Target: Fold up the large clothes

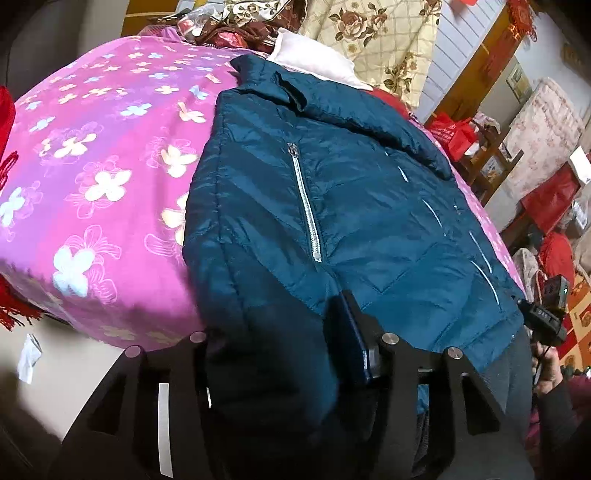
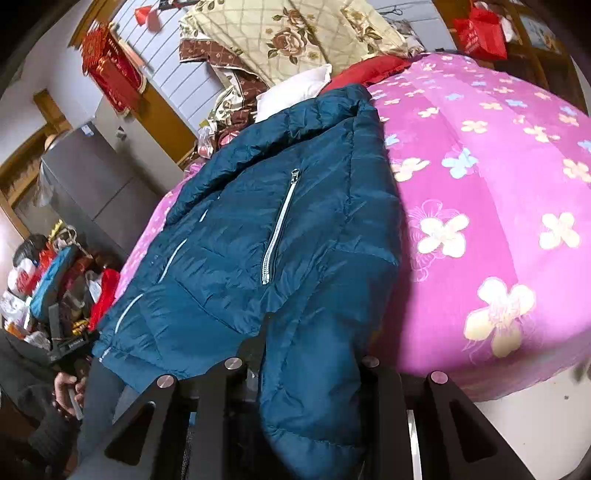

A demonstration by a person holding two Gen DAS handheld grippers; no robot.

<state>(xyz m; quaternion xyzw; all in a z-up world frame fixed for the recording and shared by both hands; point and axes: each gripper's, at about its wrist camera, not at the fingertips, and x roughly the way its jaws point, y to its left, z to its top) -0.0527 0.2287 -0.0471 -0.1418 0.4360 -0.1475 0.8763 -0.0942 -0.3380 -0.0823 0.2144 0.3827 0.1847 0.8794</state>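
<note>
A teal puffer jacket [image 1: 351, 192] lies front up on a pink flowered bedspread [image 1: 92, 166], collar at the far end. A silver pocket zip [image 1: 306, 206] runs down its chest. In the left wrist view a puffy fold of the jacket's near edge fills my left gripper [image 1: 273, 325], which is shut on it; only the right finger [image 1: 354, 332] shows. In the right wrist view the jacket [image 2: 258, 206] hangs over the bedspread [image 2: 480, 184] edge. My right gripper [image 2: 314, 347] is shut on a thick fold of its sleeve.
Folded floral quilts [image 1: 373, 33] and a white pillow [image 2: 295, 92] are piled behind the collar. Red bags and clutter [image 1: 554, 192] stand beside the bed. A person's hand [image 2: 66, 387] holds a black device by the jacket's hem. Pale floor [image 2: 535, 424] lies below the bed edge.
</note>
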